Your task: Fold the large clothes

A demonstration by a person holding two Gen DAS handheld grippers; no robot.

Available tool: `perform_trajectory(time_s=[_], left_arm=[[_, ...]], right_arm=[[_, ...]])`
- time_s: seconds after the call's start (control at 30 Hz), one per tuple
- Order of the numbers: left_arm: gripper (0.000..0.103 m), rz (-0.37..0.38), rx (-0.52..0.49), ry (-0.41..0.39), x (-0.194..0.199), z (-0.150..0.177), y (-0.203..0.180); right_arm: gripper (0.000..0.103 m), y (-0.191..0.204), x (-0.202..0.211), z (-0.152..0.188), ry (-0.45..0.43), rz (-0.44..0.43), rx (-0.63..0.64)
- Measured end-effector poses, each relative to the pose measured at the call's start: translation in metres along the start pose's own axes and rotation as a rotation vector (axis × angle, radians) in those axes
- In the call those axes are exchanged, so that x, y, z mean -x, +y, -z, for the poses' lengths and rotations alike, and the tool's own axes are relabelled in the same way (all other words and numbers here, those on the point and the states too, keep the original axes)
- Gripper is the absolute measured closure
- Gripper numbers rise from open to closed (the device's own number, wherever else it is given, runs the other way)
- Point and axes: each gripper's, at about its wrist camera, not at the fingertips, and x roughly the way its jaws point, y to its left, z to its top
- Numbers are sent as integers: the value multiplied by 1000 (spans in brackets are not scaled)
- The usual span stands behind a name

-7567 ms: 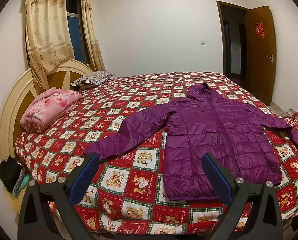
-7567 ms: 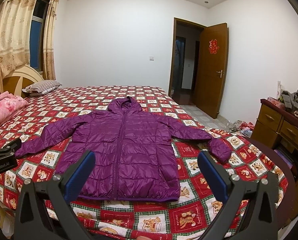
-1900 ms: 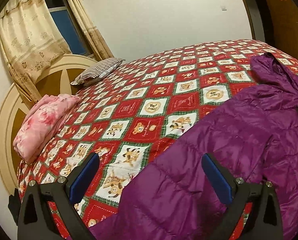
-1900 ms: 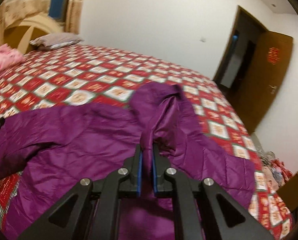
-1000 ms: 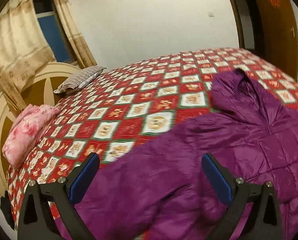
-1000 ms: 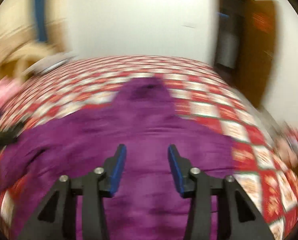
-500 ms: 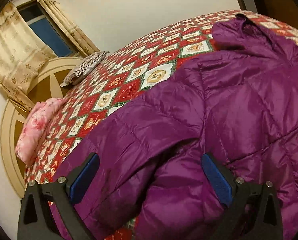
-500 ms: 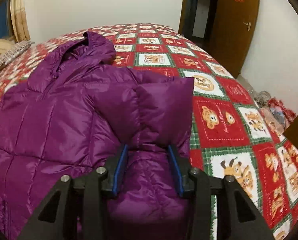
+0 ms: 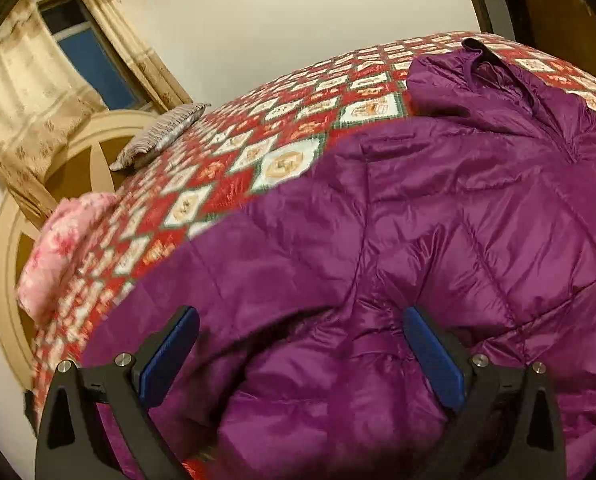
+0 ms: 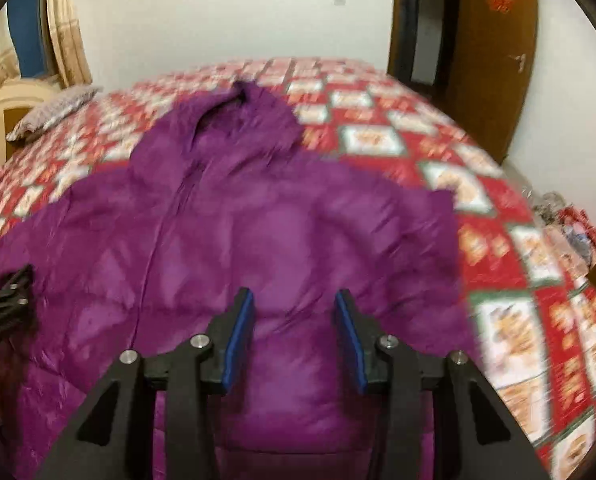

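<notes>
**Both grippers free over jacket, nothing gripped**

L gripper (image 9: 298,344): jaws spread wide, blue pads seen either side of a bunched sleeve fold, no fabric pinched. R gripper (image 10: 294,332): jaws parted at moderate gap, nothing held betw. them; positioned low over jacket body. L gripper also glimpsed at left edge of R wrist view.

Purple puffer jacket (image 10: 226,232) is laid on the bed, hood (image 9: 477,76) twd far side, both sleeves folded in over the torso. R view is motion-blurred.

Bedspread (image 9: 282,128): red/green check w/ bear panels. Striped pillow (image 9: 158,136) and pink folded blanket (image 9: 62,248) are seen by the headboard (image 9: 6,264). Wooden door (image 10: 493,60) is seen at far right.
</notes>
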Motion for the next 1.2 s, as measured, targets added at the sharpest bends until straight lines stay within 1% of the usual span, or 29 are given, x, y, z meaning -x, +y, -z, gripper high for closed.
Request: perform_trajectory(time_s=[0.07,0.13,0.33,0.5,0.97,1.03,1.07,1.13,1.17,1.2], left_arm=[[1,13,12,3,-1,0,3],[1,27,22,12,-4,0,4],[1,49,51,10,-7,2,6],[1,77,75,23,-12,3,10],[1,82,72,24,-12,3,9],[1,93,75,28,-12,2,11],[1,98,76,30,-12,2,11],[1,112,82,36,-12,1,14],[1,119,81,41,-12,0,15],[1,124,73,42,-11,-1,16]], right_arm=[[55,10,-4,7,-27,46,58],[55,12,-6,7,-24,62,73],[55,3,-8,10,-38,25,30],[54,14,-6,13,-47,59,49],[54,16,-9,12,-49,96,75],[51,15,-9,11,-46,101,64],[47,14,-9,11,-44,107,59],[42,13,-8,10,-43,120,53],[36,12,-7,10,-42,132,52],[27,12,-5,9,-39,141,51]])
